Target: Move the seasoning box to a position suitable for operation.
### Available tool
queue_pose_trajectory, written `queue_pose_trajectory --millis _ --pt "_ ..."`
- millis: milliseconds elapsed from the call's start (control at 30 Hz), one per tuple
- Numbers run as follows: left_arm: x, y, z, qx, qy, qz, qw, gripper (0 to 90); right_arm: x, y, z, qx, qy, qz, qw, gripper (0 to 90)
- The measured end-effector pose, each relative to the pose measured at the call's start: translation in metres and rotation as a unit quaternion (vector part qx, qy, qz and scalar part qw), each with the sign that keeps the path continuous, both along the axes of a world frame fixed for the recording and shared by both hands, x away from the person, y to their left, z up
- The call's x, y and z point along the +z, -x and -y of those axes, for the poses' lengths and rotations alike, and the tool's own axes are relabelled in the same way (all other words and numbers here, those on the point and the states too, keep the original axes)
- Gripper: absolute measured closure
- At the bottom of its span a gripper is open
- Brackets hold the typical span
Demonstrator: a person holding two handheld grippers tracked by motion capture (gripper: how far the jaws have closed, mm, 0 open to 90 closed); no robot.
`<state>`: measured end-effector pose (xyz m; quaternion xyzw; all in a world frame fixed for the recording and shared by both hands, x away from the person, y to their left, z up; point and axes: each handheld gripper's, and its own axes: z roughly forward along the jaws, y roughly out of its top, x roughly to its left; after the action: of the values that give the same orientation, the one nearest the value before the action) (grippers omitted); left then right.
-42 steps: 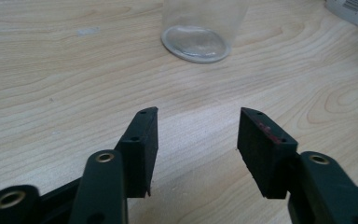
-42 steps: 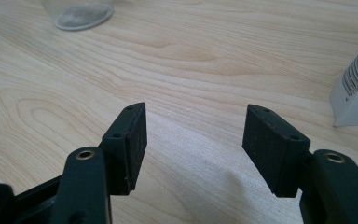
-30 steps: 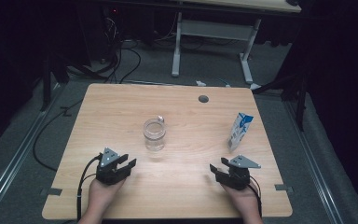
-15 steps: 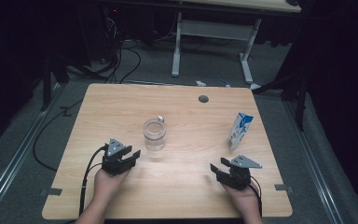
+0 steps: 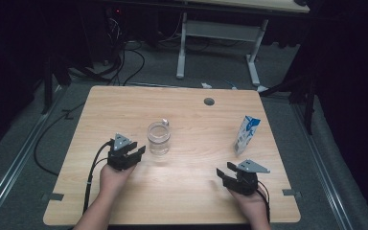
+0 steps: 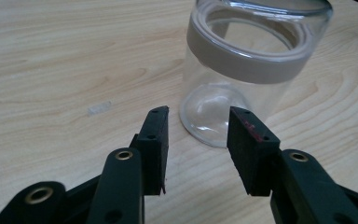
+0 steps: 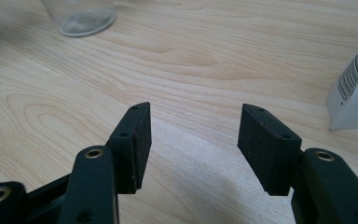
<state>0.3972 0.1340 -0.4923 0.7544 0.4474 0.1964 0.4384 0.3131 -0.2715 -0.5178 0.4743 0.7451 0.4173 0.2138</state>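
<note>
**Left gripper closing in on the jar**

The step in hand looks like the approach to a grasp; the left gripper sits just beside the glass jar, on the jar's left in the high view, and has come forward toward it over the last second; its jaws stand partly open with nothing between them, and have drawn in a little just now; in the left gripper view the jar stands upright just past the fingertips, apart from them, a grey band round its neck and its mouth open.

The right gripper rests near the table's front right, jaws wide and holding nothing; the carton stands upright near it, further back, well apart from the jar.

The next move, as I judge it, calls for the left jaws to spread wider than the jar's body, then advance level so the pads straddle the glass below the band before closing; too narrow an opening would push the jar away.
</note>
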Motion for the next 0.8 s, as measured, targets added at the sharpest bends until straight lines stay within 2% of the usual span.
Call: queue_pose_trajectory --millis 100,133,233,433,467,533,633,767,800 --pt "0.002 -0.005 -0.001 0.005 0.012 0.005 0.9999 59.1 0.0 0.0 0.0 0.0 -0.001 0.001 1.0 44.5" --pt "0.003 -0.007 -0.001 0.006 0.012 0.001 0.9999 59.2 0.001 0.0 0.0 0.0 -0.002 0.001 1.0 44.5" --pt "0.005 -0.012 0.0 0.005 -0.001 0.004 1.0 59.2 0.001 0.0 0.001 0.0 -0.003 0.001 1.0 44.5" --pt "0.008 -0.017 -0.002 0.008 0.006 0.008 0.9999 60.8 0.002 0.0 0.002 0.0 -0.003 0.002 1.0 44.5" --pt "0.009 -0.021 0.0 0.005 -0.011 0.009 0.9999 61.8 0.002 0.0 0.002 0.001 -0.003 0.001 1.0 44.5" --pt "0.011 -0.024 0.0 0.002 -0.016 0.009 0.9998 62.8 0.002 0.0 0.001 0.001 -0.004 0.001 1.0 44.5" --pt "0.012 -0.028 0.0 0.0 -0.011 0.007 0.9999 64.7 0.002 0.0 0.001 0.002 -0.003 0.001 1.0 44.5" --pt "0.016 -0.034 0.003 -0.007 -0.015 0.007 0.9998 73.4 0.002 0.0 0.001 0.003 -0.003 0.001 1.0 44.5" --pt "0.016 -0.036 0.003 -0.007 0.0 0.006 1.0 77.4 0.002 0.0 0.001 0.002 -0.003 0.001 1.0 44.5"
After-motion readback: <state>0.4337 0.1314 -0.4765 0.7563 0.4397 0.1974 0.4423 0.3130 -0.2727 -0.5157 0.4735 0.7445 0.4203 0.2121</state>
